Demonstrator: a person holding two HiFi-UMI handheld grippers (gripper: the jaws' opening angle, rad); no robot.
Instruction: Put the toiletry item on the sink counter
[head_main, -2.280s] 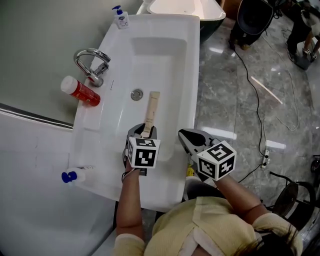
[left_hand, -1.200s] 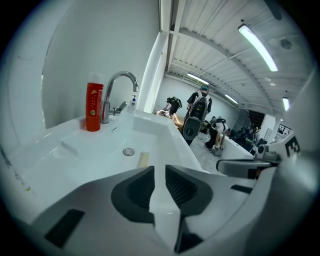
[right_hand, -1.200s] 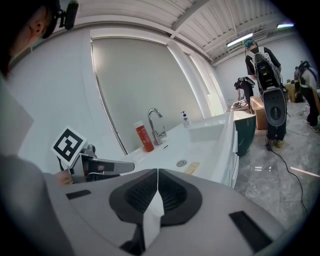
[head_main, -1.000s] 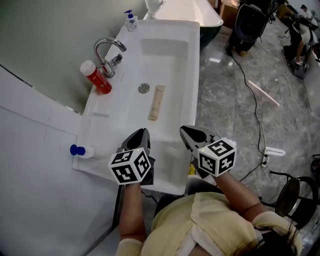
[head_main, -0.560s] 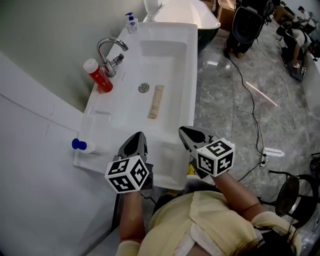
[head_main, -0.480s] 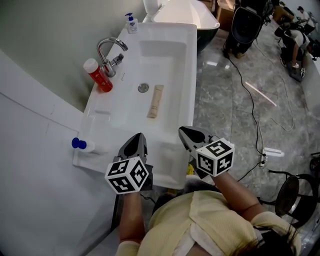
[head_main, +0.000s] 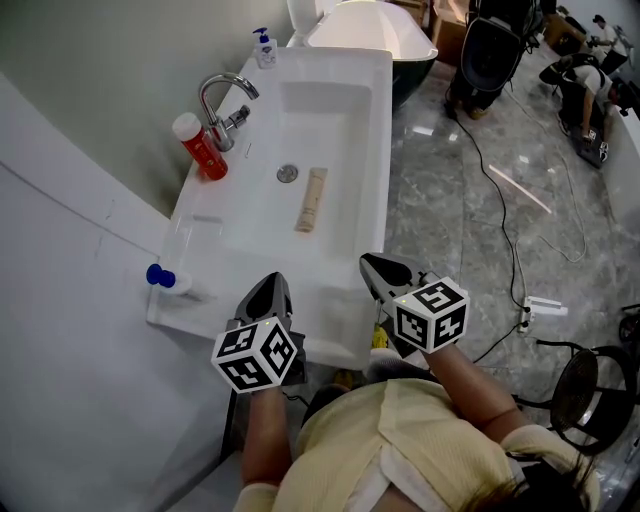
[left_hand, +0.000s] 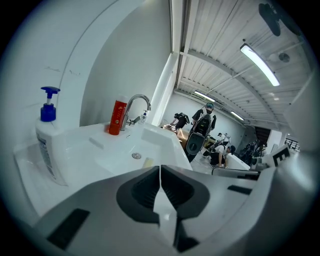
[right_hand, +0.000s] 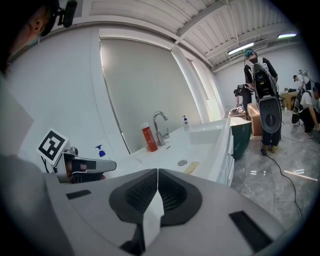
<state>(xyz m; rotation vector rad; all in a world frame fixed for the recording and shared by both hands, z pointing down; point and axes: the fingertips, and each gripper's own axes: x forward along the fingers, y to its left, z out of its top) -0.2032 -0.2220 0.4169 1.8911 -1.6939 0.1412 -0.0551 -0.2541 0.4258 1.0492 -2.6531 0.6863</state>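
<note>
Beige tube (head_main: 310, 199) in basin (head_main: 335, 125), red bottle (head_main: 200, 147) beside faucet (head_main: 226, 93), labels unreadable

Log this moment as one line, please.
tube: lying in sink by drain | left gripper: jaws just closed, empty | right gripper: shut, empty

You face a white sink (head_main: 240, 215) with a beige tube (head_main: 311, 199) in its basin. Beside the sink stand a red bottle (head_main: 200, 147) capped white and a white pump bottle (head_main: 180, 283) topped blue. The floor (head_main: 450, 200) is grey marble. Your left gripper (head_main: 272, 285) and right gripper (head_main: 372, 265) carry cubes with black-and-white squares.
</note>
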